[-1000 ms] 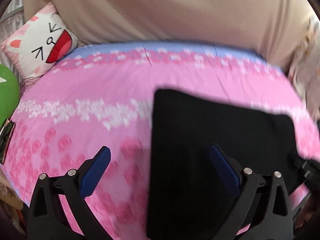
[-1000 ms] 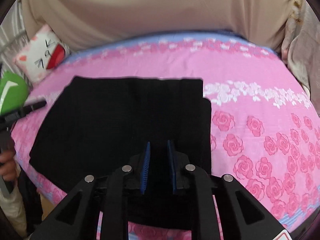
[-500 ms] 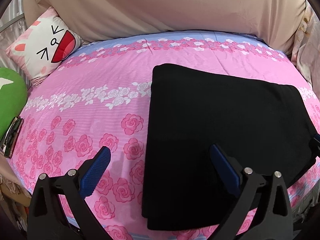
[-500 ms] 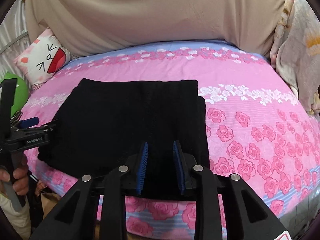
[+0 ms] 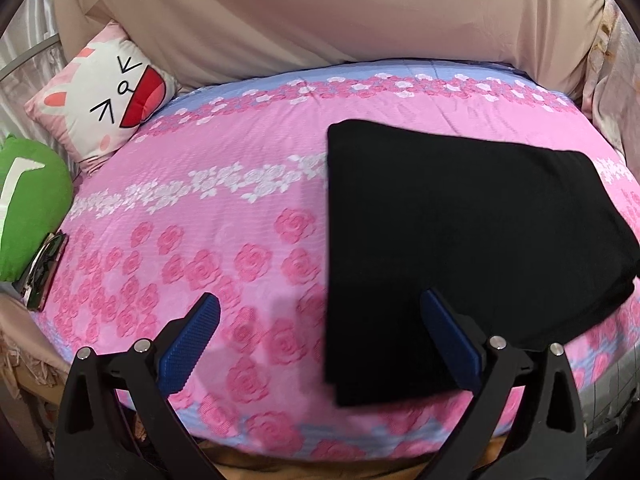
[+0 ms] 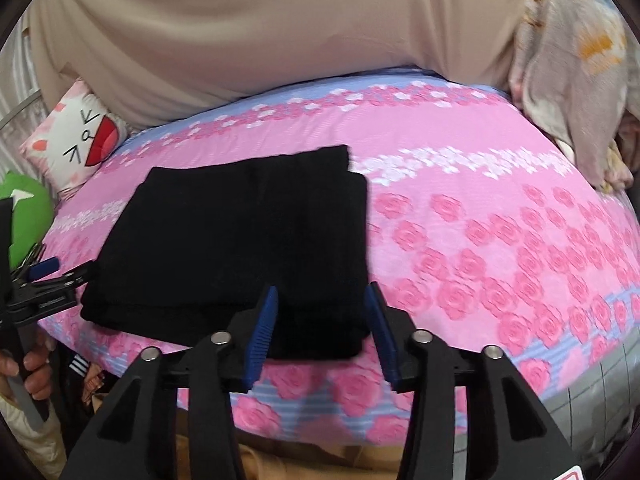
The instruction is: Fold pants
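Note:
The black pants (image 5: 460,240) lie folded into a flat rectangle on the pink rose-print bed (image 5: 224,216). They also show in the right wrist view (image 6: 248,240). My left gripper (image 5: 320,320) is open and empty, held back above the bed's near edge, left of the pants' near corner. My right gripper (image 6: 322,312) is open and empty, hovering over the near right corner of the pants. The left gripper also shows at the left edge of the right wrist view (image 6: 48,280), with the person's hand on it.
A cat-face pillow (image 5: 104,104) and a green plush (image 5: 28,208) sit at the bed's left end, with a small dark object (image 5: 44,272) beside them. A beige sheet (image 5: 320,20) covers the backdrop. A pale blanket (image 6: 572,64) is heaped at the right.
My right gripper has opened from nearly shut to wide and pulled back from the pants. My left gripper has also drawn back toward the bed's near edge, staying open.

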`<state>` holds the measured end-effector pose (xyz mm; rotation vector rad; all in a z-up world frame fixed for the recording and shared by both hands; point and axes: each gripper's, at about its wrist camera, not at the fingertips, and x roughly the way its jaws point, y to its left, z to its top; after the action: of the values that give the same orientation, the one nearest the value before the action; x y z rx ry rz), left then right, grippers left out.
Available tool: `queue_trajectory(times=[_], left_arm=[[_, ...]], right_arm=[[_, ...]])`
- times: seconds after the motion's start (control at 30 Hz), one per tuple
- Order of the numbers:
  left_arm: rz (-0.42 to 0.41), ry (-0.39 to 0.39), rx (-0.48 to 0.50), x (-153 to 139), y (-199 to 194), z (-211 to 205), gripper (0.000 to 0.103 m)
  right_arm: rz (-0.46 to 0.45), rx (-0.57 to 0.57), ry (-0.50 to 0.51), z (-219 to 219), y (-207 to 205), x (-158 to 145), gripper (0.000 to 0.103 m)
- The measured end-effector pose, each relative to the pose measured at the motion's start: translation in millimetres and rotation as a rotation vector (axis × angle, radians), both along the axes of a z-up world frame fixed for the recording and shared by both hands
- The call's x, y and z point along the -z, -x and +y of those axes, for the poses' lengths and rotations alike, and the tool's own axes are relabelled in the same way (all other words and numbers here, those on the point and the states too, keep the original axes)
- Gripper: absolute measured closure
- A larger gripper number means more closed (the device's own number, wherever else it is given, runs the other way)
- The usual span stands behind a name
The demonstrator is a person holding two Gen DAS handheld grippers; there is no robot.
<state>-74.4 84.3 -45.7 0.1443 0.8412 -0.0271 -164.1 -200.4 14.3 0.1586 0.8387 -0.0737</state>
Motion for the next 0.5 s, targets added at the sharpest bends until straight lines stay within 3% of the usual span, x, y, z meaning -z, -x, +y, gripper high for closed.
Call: queue_trajectory(times=[0.1,0.23,0.33,0.43,0.5], left_arm=[[0.063,0.047,0.022,7.7,4.2,13.3,0.005],[0.112,0.110,0.037,18.2,4.1,20.7,0.005],[0.105,0.080,0.048,20.6,3.7,14.8,0.005],[0.090,0.020,0.054,23.5,3.0,6.4,0.005],[0.082,0.001,0.056,23.3,3.9,4.5,0.005]], right_arm=[[0.023,0.020,-0.023,-12.7,6.4,4.1,0.058],[0.039,0.006,-0.147,-23.6,7.9,11.6,0.057],[0.029,-0.020,-0.160,-19.3,5.2,11.7,0.058],[0.094,-0.034,-0.008,-7.7,-9.5,31.3,0.059],[0.092,-0.023,-0.055,-12.3,-9.5,37.3,0.059]])
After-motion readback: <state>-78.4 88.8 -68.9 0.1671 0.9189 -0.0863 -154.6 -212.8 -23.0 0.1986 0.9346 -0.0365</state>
